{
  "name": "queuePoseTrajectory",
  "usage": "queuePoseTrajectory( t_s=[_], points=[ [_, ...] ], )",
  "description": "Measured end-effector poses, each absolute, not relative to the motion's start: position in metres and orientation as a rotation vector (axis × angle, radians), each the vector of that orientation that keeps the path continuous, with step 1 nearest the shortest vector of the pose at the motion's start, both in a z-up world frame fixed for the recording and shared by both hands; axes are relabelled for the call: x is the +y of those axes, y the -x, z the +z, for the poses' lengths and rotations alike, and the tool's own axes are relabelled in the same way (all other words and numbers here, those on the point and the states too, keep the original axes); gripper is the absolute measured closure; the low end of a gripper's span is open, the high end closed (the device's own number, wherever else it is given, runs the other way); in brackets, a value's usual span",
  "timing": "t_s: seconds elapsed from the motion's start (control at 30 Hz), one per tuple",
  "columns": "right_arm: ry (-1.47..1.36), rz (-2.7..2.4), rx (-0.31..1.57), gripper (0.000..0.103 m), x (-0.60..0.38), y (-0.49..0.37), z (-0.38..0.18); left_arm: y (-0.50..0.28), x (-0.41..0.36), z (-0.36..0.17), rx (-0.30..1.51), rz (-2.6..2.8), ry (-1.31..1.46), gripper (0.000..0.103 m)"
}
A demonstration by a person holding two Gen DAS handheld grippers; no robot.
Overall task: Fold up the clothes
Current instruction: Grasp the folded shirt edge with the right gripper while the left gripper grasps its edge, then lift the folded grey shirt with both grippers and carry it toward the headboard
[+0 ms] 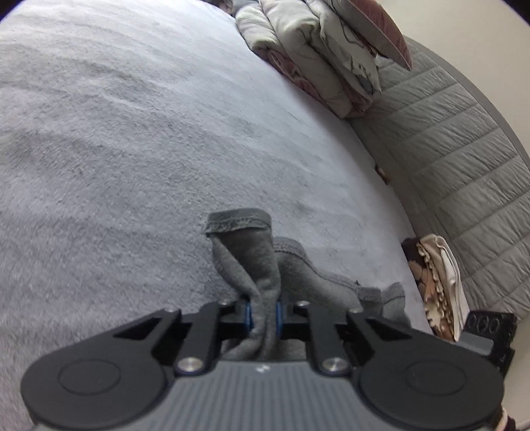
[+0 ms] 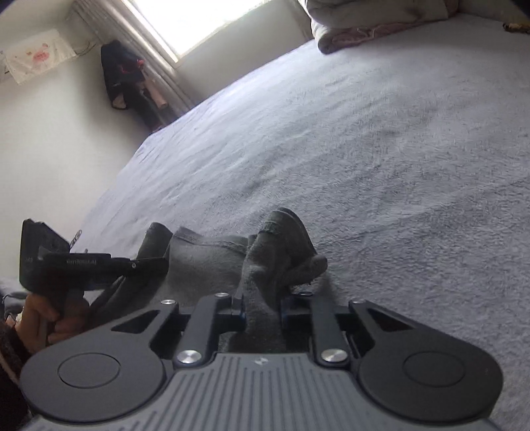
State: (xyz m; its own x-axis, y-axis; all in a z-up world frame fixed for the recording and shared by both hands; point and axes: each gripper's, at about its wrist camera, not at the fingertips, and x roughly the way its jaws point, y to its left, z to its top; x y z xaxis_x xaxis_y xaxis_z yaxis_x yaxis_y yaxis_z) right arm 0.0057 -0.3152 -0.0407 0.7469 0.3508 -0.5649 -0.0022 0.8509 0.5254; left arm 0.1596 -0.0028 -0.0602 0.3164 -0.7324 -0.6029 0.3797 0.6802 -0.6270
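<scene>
The left tool and right tool each pinched a bunched edge of the dark grey fleece garment, raised above the pale grey plush bed; even tension would keep a fold's edges aligned

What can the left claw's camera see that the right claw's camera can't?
Only the left view shows the quilted headboard, the pillow on the folded quilt, and a frilly cloth at the bed's edge. Only the right view shows the window, dark clothes hanging by it, and the hand holding the left claw. Both show the grey garment, the grey bed, the folded quilt, and their own claw, as with the right claw, shut on the garment.
</scene>
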Motion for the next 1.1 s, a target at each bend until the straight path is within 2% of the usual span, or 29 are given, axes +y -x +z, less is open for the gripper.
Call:
queuePoseTrajectory(
  t_s=[0.6, 1.1],
  points=[
    [-0.325, -0.014, 0.344, 0.087, -0.327, 0.083, 0.058, -0.131, -0.056, 0.055, 0.714, -0.738, 0.317, 0.092],
    [-0.208, -0.296, 0.194, 0.087, -0.400, 0.140, 0.097, -0.124, -0.215, 0.093, 0.600, -0.888, 0.309, 0.093]
  ],
)
